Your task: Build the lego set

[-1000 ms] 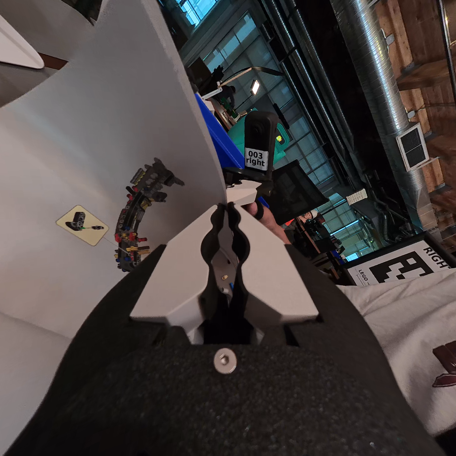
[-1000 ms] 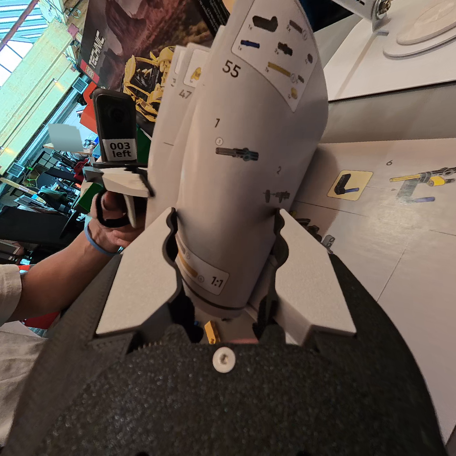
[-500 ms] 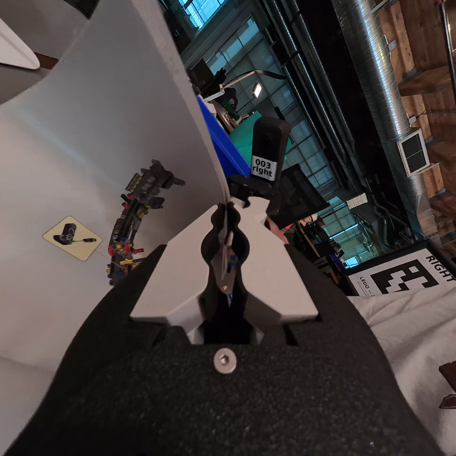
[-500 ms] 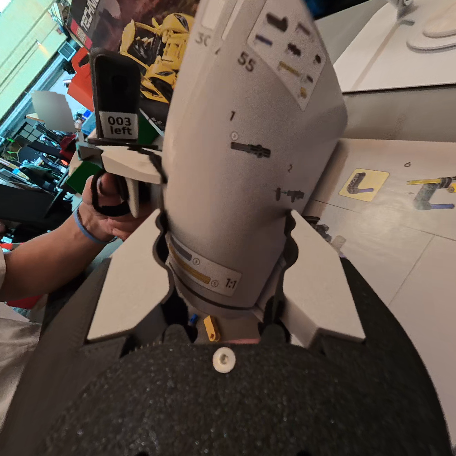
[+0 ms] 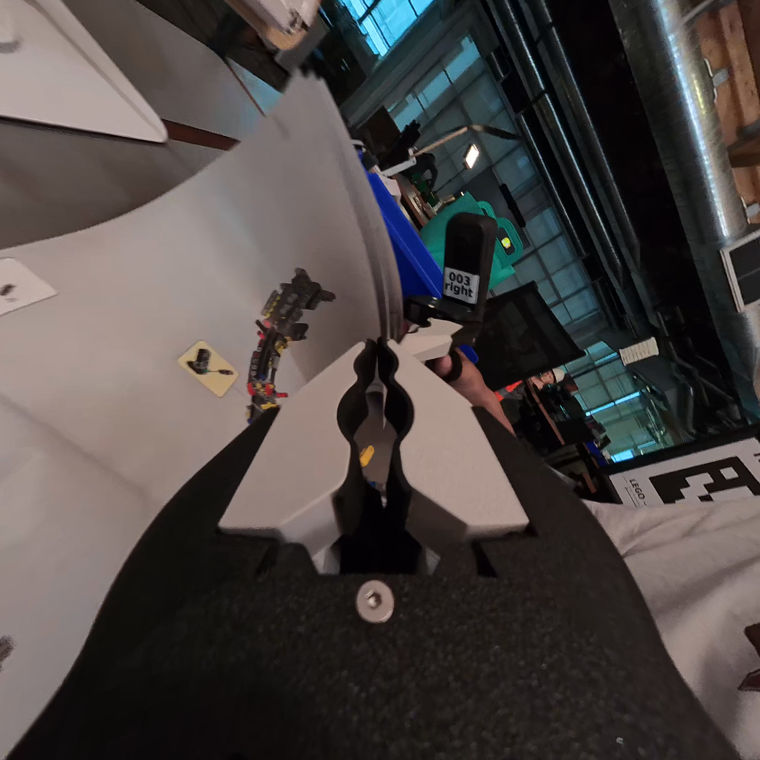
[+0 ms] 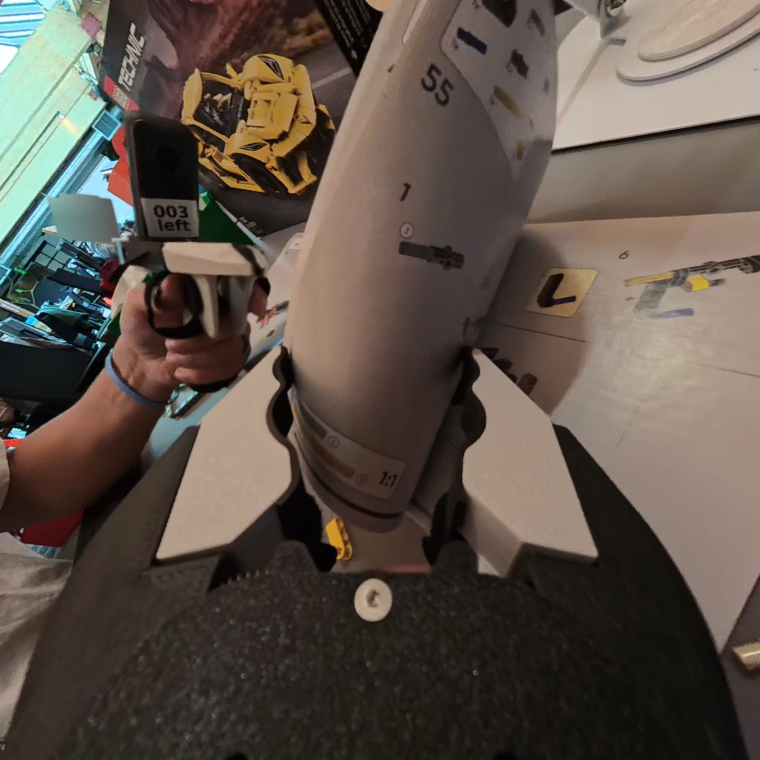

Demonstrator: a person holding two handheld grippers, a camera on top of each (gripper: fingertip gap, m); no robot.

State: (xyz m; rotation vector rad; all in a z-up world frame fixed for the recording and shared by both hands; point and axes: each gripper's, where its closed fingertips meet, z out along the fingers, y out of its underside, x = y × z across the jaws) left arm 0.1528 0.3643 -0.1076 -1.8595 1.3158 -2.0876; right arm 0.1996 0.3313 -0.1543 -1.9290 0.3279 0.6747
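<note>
between the left gripper (image 5: 376,349) fingers we have the edge of a manual page (image 5: 372,436), tips pressed closed on the paper. since 1 s ago the left view has swung: the page spread (image 5: 172,312) fills more of the frame, its printed model picture sits higher, and a stack of page edges (image 5: 386,288) now shows at the curl. so we're mid page-turn, not building.

right gripper (image 6: 376,357) stays wide open around the bowed page (image 6: 411,267); the paper passes between the fingers, and we can't tell if it touches them. that page has come closer and tilted over the last second.

the flat spread of the manual (image 6: 617,370) lies on the table to the right, set box (image 6: 230,103) stands behind. the only loose part we see is a yellow piece (image 6: 339,534) under the page. next build step likely waits until the page lies flat.
</note>
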